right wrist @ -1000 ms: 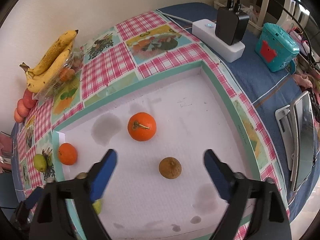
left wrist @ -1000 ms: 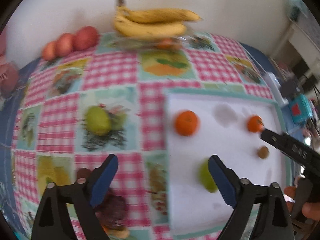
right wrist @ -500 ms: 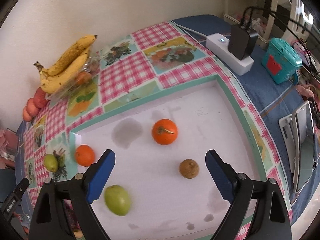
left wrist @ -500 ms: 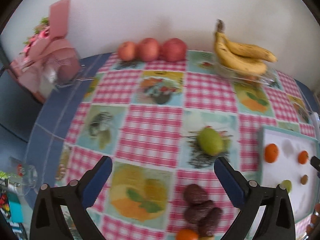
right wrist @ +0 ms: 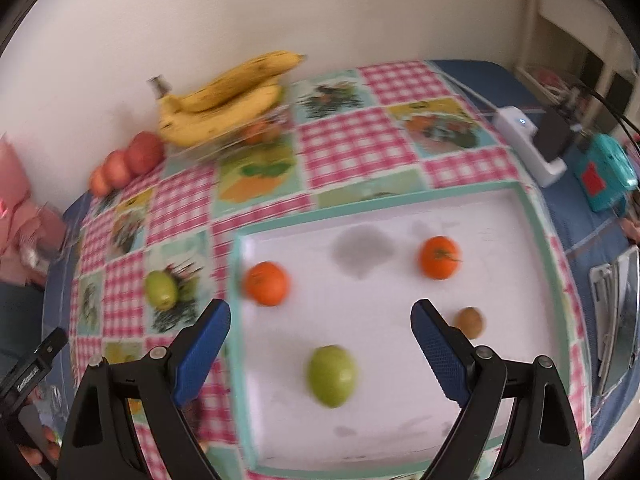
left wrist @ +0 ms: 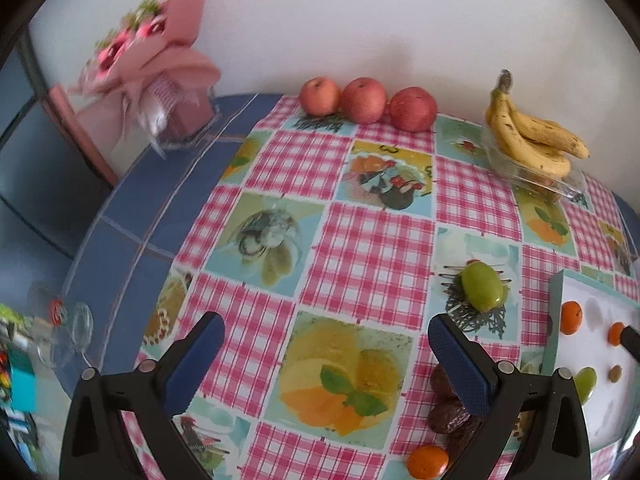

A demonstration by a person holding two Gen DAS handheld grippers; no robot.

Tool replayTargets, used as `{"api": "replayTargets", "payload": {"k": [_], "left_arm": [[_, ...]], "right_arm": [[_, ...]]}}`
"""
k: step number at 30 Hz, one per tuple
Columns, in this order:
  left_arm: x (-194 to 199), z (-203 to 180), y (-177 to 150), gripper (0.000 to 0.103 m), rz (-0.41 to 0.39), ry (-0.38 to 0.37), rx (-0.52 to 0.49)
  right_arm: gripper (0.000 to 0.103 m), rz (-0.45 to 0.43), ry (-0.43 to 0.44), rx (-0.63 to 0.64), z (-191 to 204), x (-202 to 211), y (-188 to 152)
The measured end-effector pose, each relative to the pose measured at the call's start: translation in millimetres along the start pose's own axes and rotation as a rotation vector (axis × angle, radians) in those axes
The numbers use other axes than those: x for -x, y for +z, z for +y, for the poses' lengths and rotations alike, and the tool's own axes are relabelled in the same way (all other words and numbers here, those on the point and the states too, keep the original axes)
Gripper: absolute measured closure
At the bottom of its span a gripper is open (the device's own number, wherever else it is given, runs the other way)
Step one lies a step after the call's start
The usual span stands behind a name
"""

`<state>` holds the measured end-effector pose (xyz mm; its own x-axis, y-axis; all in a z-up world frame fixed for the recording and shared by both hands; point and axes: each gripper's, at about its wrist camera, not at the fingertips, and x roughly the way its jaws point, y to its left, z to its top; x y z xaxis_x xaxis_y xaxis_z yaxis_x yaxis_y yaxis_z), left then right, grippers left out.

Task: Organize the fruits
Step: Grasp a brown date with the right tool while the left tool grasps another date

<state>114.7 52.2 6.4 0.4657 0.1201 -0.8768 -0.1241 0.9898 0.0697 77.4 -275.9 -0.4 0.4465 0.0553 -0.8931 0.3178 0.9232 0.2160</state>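
A white tray with a teal rim point(right wrist: 384, 204) holds two oranges point(right wrist: 267, 283) point(right wrist: 439, 257), a green fruit point(right wrist: 332, 375) and a small brown fruit point(right wrist: 470, 322). My right gripper point(right wrist: 320, 320) hangs open above the tray, the green fruit below its fingers. My left gripper point(left wrist: 326, 340) stands open over the checked tablecloth, nothing between its fingers. A second green fruit point(left wrist: 482, 285) lies on the cloth to its right. Dark dates point(left wrist: 448, 412) and an orange point(left wrist: 427, 461) sit near its right finger. Three red apples point(left wrist: 364, 100) and bananas point(left wrist: 532, 140) line the wall.
A pink wrapped bouquet point(left wrist: 152, 68) stands at the back left on the blue cloth. The bananas rest on a clear plastic box point(left wrist: 536, 180). A white power strip point(right wrist: 528, 140) and a teal device point(right wrist: 604, 172) lie right of the tray. A glass point(left wrist: 76, 328) stands at the left edge.
My left gripper has swung left from over the tray to the checked cloth. The green fruit now lies on the tray. My right gripper has drawn back and up, showing more of the table.
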Motion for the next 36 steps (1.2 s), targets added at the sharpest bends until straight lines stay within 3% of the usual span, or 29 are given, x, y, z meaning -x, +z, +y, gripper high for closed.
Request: {"api": "replayTargets", "payload": {"k": [3, 9, 20, 25, 29, 31, 36], "left_arm": [[-8, 15, -7, 0.000, 0.038, -0.002, 0.067], [-9, 29, -18, 0.000, 0.052, -0.036, 0.104], [-27, 24, -26, 0.001, 0.105, -0.062, 0.078], [-46, 19, -31, 0.003, 0.170, -0.062, 0.074], [-55, 16, -34, 0.004, 0.199, -0.061, 0.075], [-55, 16, -33, 0.004, 0.199, -0.062, 0.076], [-54, 16, -31, 0.004, 0.190, -0.060, 0.074]], "right_arm": [[0.011, 0.000, 0.022, 0.054, 25, 2, -7], [0.011, 0.020, 0.052, 0.142, 64, -1, -28], [0.012, 0.081, 0.082, 0.266, 109, -17, -62], [0.026, 0.154, 0.092, 0.289, 118, -34, -73], [0.031, 0.199, 0.097, 0.306, 121, -44, -80], [0.039, 0.223, 0.103, 0.315, 124, -48, -84], [0.041, 0.275, 0.125, 0.342, 129, -56, -95]]}}
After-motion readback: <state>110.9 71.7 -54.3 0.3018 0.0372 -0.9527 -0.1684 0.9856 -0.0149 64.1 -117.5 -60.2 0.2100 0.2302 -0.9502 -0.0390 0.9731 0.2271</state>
